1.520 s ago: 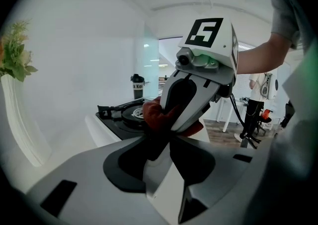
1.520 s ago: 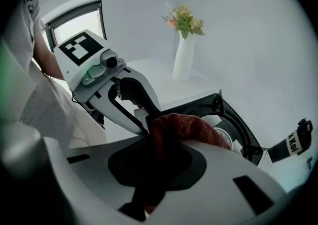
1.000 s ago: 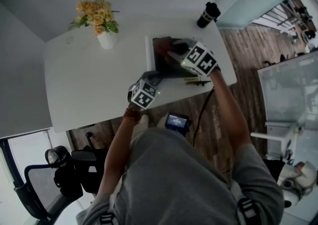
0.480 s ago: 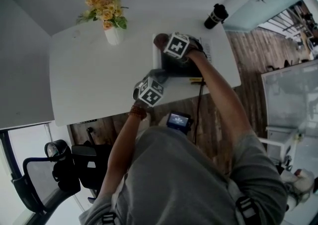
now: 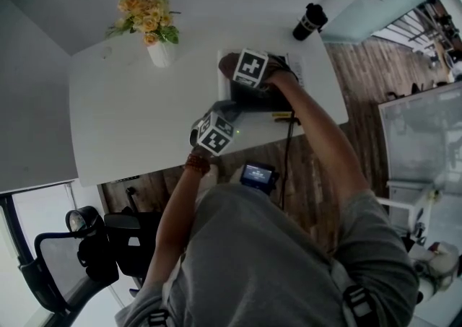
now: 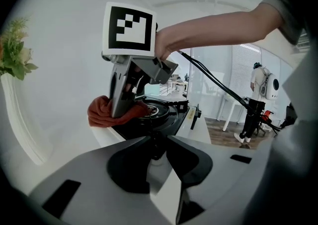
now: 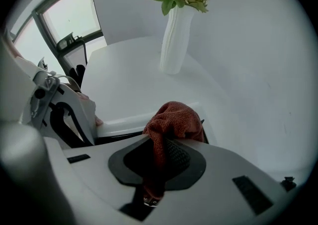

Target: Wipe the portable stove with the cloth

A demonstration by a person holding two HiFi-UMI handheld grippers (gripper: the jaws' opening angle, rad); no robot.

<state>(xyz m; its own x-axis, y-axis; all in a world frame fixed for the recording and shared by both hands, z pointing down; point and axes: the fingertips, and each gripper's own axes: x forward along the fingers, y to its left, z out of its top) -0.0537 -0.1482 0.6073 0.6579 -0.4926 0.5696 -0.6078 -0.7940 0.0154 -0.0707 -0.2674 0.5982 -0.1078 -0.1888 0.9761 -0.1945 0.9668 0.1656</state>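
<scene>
The black-topped portable stove sits at the white table's right end. My right gripper points steeply down over the stove's far-left corner, shut on a rust-red cloth that bunches out past its jaws. In the left gripper view the cloth rests against the stove top beside the round burner, under the right gripper. My left gripper is at the stove's near-left edge, its jaws closed on a dark part of that edge. It also shows in the right gripper view as the left gripper.
A white vase of yellow flowers stands at the table's far left of the stove, and a black bottle at the far right corner. Small yellow items lie by the near edge. An office chair is on the floor.
My right gripper swung from the stove's right side to its far-left corner, tipped downward and sank with the cloth. The left gripper stayed at the stove's near edge.
</scene>
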